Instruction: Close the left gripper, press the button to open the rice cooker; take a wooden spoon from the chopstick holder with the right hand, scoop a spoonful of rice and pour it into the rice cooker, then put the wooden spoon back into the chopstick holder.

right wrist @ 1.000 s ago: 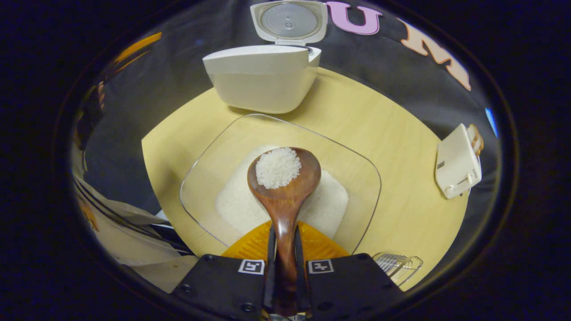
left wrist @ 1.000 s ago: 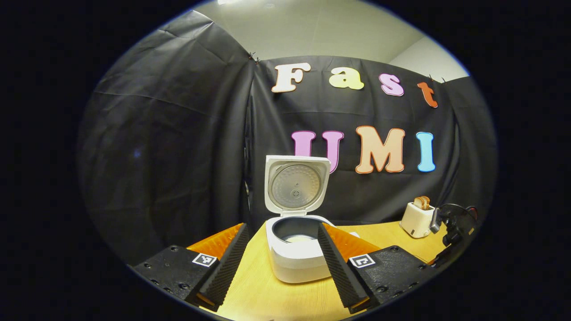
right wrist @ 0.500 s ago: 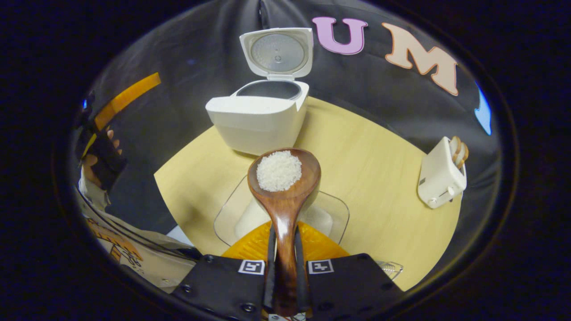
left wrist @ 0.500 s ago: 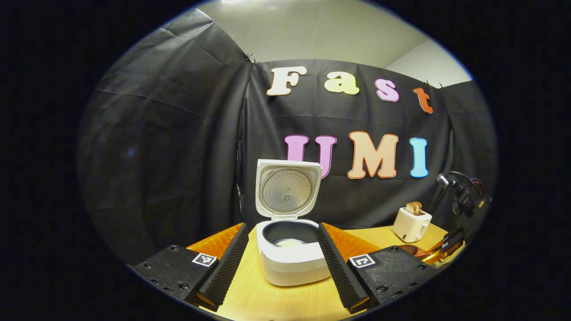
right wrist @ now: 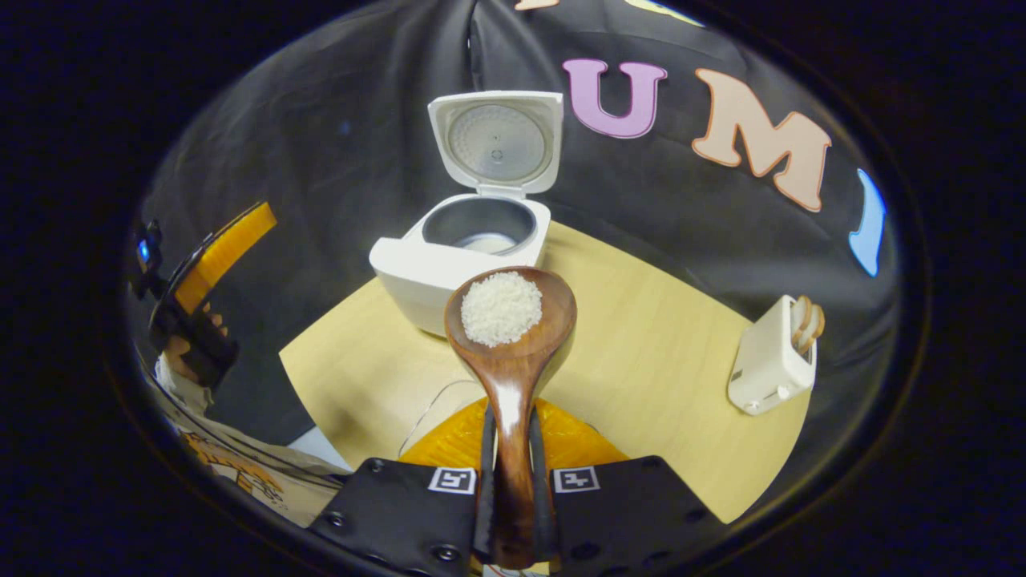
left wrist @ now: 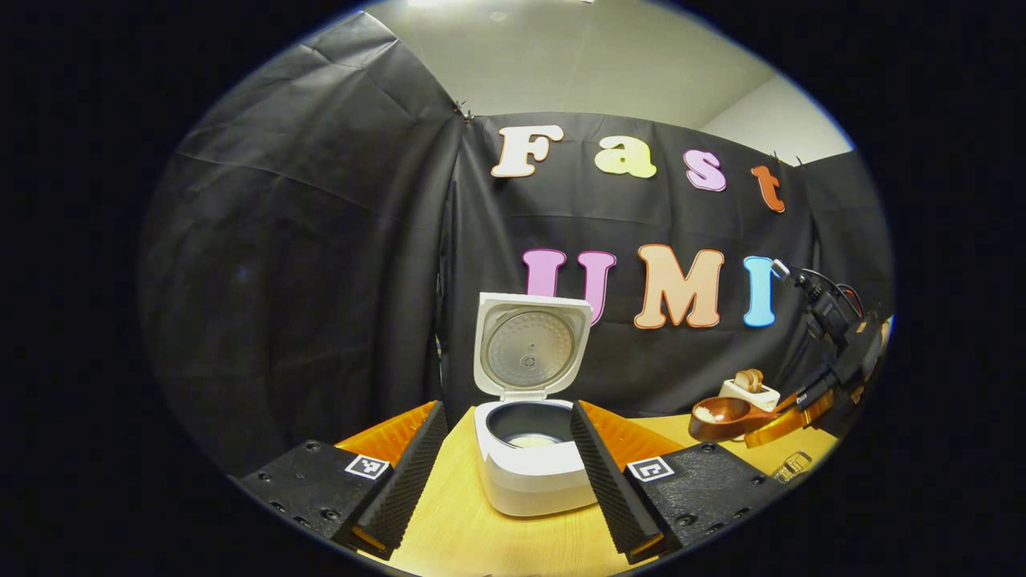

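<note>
The white rice cooker point(left wrist: 531, 473) stands on the wooden table with its lid point(left wrist: 531, 349) raised upright; a little rice lies in the dark inner pot. My left gripper point(left wrist: 507, 411) is open, its fingers framing the cooker from the near side. My right gripper point(right wrist: 510, 417) is shut on the handle of the wooden spoon point(right wrist: 510, 336), held level with a heap of rice point(right wrist: 501, 307) in its bowl. The spoon's bowl hovers just in front of the rice cooker point(right wrist: 449, 260), above the table. In the left gripper view, the wooden spoon point(left wrist: 721, 414) comes in from the right.
A white toaster point(right wrist: 769, 357) with bread slices stands at the table's right. The rim of a clear glass dish point(right wrist: 425, 405) shows under my right gripper. A hand holds the left gripper point(right wrist: 200, 280) at the left edge. A clear slotted holder point(left wrist: 792, 463) sits at the right.
My right gripper has lifted the loaded spoon off the glass dish of rice and carried it toward the cooker. The left gripper has barely shifted.
</note>
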Tool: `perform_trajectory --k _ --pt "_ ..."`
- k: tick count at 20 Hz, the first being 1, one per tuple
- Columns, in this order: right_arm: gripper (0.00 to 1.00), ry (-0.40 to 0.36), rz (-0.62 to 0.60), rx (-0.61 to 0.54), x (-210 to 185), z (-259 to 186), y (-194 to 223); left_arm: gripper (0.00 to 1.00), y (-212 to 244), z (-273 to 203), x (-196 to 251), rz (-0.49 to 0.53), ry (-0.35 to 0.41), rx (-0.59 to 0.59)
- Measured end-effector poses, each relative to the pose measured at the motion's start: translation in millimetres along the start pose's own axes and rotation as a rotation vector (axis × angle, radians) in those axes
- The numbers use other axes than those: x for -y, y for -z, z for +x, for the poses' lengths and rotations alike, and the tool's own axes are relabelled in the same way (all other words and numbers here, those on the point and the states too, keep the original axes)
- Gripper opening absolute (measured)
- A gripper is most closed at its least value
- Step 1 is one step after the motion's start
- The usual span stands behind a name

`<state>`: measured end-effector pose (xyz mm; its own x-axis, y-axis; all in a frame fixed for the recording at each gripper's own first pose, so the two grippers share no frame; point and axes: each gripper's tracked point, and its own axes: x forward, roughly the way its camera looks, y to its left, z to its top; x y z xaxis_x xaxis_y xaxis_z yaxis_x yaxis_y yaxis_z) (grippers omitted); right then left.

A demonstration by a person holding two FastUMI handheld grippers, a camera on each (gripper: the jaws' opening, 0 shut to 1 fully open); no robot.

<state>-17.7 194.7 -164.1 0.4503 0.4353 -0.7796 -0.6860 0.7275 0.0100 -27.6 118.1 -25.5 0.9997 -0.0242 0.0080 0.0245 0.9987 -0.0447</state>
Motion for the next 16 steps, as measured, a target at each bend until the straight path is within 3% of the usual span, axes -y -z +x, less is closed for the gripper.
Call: perform_trajectory --k 4,5,8,9,16 --pt "0.21 0.020 -0.022 0.030 2.2 22.0 -33.5 0.87 6.5 -1.4 -10.7 -0.010 -0.009 -0.015" --pt "0.21 0.017 -0.020 0.030 1.5 28.6 -39.4 0.92 8.2 -0.3 -11.7 -0.012 -0.010 -0.017" --pt "0.21 0.026 -0.024 0.028 6.7 51.0 -55.7 0.88 10.4 -2.1 -18.8 -0.018 -0.018 -0.021" --pt "0.21 0.037 -0.029 0.029 9.4 59.8 -62.8 0.92 11.1 -1.4 -21.9 -0.021 -0.020 -0.022" --pt "0.21 0.051 -0.072 0.054 -1.0 120.6 -109.3 0.93 17.3 -2.3 -30.9 -0.035 -0.028 -0.034"
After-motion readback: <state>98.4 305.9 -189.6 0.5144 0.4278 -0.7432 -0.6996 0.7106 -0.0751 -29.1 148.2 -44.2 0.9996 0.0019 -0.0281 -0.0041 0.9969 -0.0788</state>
